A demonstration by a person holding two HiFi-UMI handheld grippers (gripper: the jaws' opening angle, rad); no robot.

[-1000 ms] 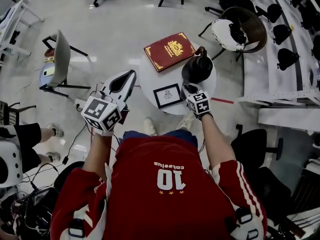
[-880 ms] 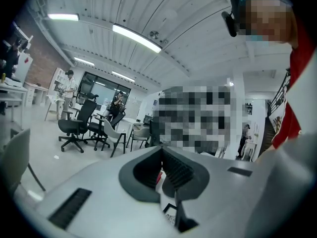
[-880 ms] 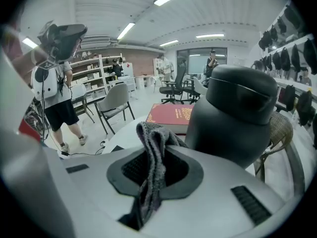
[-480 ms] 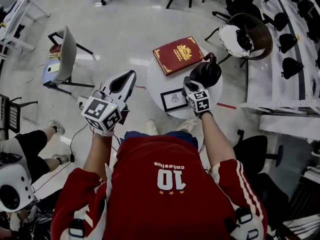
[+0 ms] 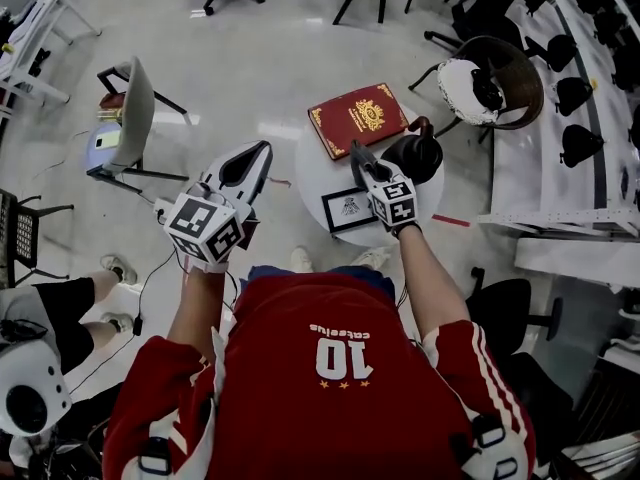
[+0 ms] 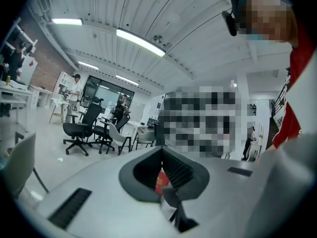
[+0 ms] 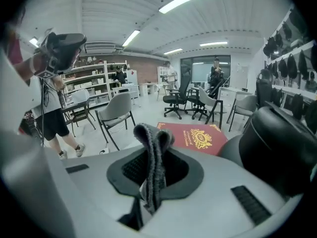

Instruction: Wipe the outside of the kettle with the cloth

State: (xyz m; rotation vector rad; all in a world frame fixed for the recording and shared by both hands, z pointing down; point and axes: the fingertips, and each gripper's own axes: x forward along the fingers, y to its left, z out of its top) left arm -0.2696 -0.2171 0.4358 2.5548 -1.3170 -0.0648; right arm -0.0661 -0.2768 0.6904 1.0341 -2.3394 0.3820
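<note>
Head view gives us both forearms reaching forward from red sleeves. Our left arm is held out over the floor, to the left of the round white table (image 5: 312, 174), with the left gripper (image 5: 250, 161) pointing up toward the table's edge. In the left gripper view its jaws sit together with nothing between them. Our right arm stretches over the table, and the right gripper (image 5: 358, 156) lies just beside the left flank of the black kettle (image 5: 416, 154), which stands near the table's right rim. In the right gripper view the jaws are clamped on a folded grey knitted cloth (image 7: 151, 139) that pokes up past them. We cannot tell whether the cloth touches the kettle. A red book (image 5: 358, 118) lies on the table's far side, and a framed picture (image 5: 347, 208) on the near side.
</note>
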